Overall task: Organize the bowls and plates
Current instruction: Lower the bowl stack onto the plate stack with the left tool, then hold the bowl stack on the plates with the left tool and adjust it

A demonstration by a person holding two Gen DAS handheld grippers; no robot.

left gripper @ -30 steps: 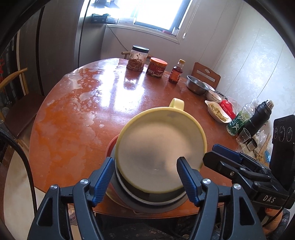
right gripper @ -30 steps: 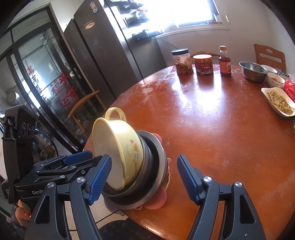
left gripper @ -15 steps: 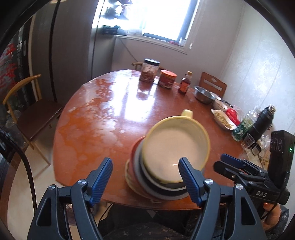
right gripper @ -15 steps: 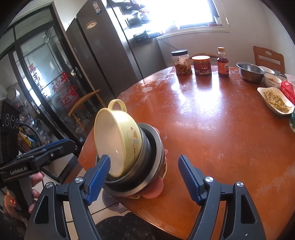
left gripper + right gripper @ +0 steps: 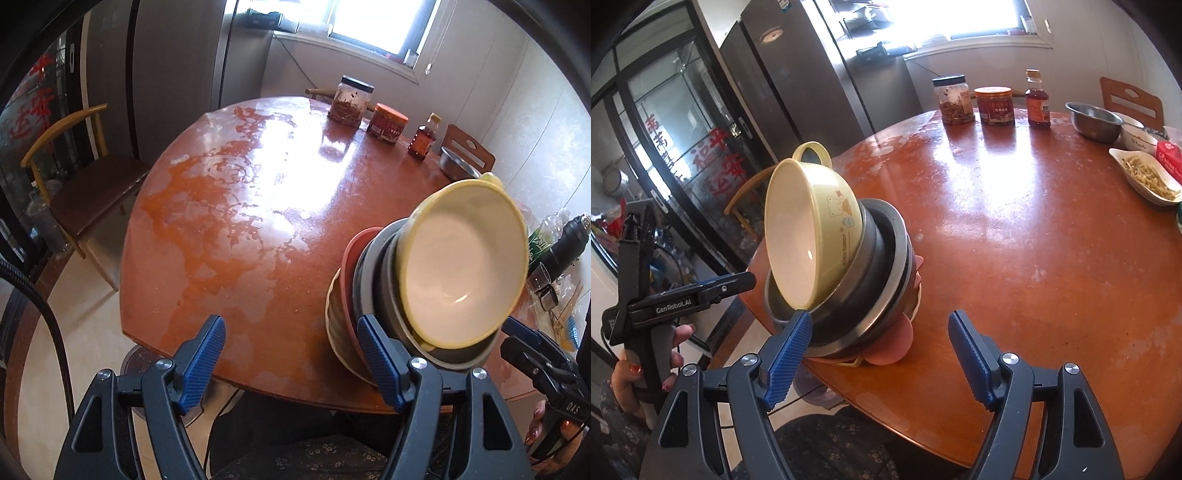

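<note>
Both tongs have drawn back from the nested stack since the earlier frames, and the left tongs (image 5: pixel 290 360) have swung off to the side, so the stack no longer sits between their fingers. Their jaws have just been opening and now stand wide with nothing between them. The right tongs (image 5: pixel 881 356) also stand wide and empty, their left finger just in front of the stack's lower rim.

The stack rests at the near edge of the desk (image 5: pixel 1034 229). A yellow bowl (image 5: pixel 812 236) with a loop handle sits on top, inside a dark bowl (image 5: pixel 875 266) and a steel bowl (image 5: pixel 897 291), with a pink plate (image 5: pixel 890 350) and a pale dish underneath.

I judge the yellow bowl to be light, stiff plastic, glossy and likely slippery, and loosely seated. Its rim or handle looks the safest place to grip. The whole stack is probably heavy and prone to shifting.
</note>
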